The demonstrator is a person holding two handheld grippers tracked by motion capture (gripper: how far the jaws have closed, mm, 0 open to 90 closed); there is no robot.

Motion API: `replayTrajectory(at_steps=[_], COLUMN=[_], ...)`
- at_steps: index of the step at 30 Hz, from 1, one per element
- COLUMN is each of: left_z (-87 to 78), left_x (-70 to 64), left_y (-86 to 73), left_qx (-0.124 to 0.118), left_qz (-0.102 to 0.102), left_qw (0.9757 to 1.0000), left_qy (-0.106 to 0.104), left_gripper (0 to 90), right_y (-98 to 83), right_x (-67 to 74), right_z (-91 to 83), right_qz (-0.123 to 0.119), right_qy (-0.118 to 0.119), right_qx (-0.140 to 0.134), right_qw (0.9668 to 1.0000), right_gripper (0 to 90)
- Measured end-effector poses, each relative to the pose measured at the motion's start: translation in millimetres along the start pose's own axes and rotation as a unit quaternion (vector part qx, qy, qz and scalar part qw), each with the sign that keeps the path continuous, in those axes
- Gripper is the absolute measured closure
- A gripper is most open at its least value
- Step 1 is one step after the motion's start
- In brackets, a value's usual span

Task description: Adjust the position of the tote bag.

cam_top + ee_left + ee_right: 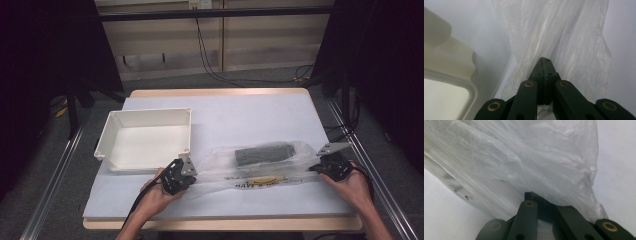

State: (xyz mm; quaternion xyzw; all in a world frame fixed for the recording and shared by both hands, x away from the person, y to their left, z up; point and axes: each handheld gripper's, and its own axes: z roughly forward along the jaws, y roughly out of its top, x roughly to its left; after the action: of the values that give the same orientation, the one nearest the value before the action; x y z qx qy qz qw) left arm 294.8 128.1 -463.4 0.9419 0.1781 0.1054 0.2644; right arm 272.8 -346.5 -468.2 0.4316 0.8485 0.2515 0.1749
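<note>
A clear plastic bag [260, 167] lies stretched across the near half of the tabletop [250, 115], pulled out lengthwise between the person's two hands. Inside it, toward the middle, sits a dark grey folded item [265, 153] — what it is made of cannot be told. Along the near edge of the bag runs a yellow mark with dark printed lettering, only partly readable.

The left tool [186, 176] sits at the bag's left end, held in the left hand [157, 195]. In the left gripper view its jaws are pressed together, with the crinkled film of the plastic bag [559, 37] gathered into them and fanning away from the tips. So the left tool [545, 65] is clamped on the bag.

The right tool [325, 167] is at the bag's right end, held in the right hand [352, 187]. In the right gripper view the film of the plastic bag [524, 162] drapes over the closed jaws of the right tool [534, 196] and bunches at their tips — this tool is also closed on the bag.

A white rectangular tray [107, 132] stands on the left part of the tabletop, just beyond the left tool and beside the bag's left end; its rounded corner [454, 57] shows at the left of the left gripper view
</note>
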Motion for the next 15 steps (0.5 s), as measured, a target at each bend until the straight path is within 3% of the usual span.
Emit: replayTrajectory(at_steps=[4,7,10,12,15], left_z=[-0.4,-0.5,0.3,1.8,2.0], left_x=[0.4,4.7,7.6,7.6,3.7], left_y=[-0.9,-3.8,-7.3,-6.6,-2.3], left_qx=[-0.002,-0.014,-0.036,-0.045,-0.047], left_qz=[0.004,-0.018,-0.033,-0.038,-0.028], left_qw=[1.0,0.9997,0.9986,0.9979,0.9981], left_qy=[0.002,-0.012,-0.018,-0.026,-0.028], left_gripper=[90.0,90.0,90.0,90.0,89.2], right_y=[0.6,1.5,1.1,3.6,6.3], right_x=[2.4,5.0,4.4,6.4,8.9], right_z=[0.2,0.2,0.5,0.2,-3.3], right_qz=[-0.005,-0.011,-0.002,-0.007,-0.008], right_qy=[-0.009,-0.016,0.01,0.008,0.016], right_qx=[0.0,-0.002,-0.024,-0.029,-0.045], right_qw=[1.0,0.9998,0.9997,0.9995,0.9988], right_gripper=[90.0,90.0,90.0,90.0,90.0])
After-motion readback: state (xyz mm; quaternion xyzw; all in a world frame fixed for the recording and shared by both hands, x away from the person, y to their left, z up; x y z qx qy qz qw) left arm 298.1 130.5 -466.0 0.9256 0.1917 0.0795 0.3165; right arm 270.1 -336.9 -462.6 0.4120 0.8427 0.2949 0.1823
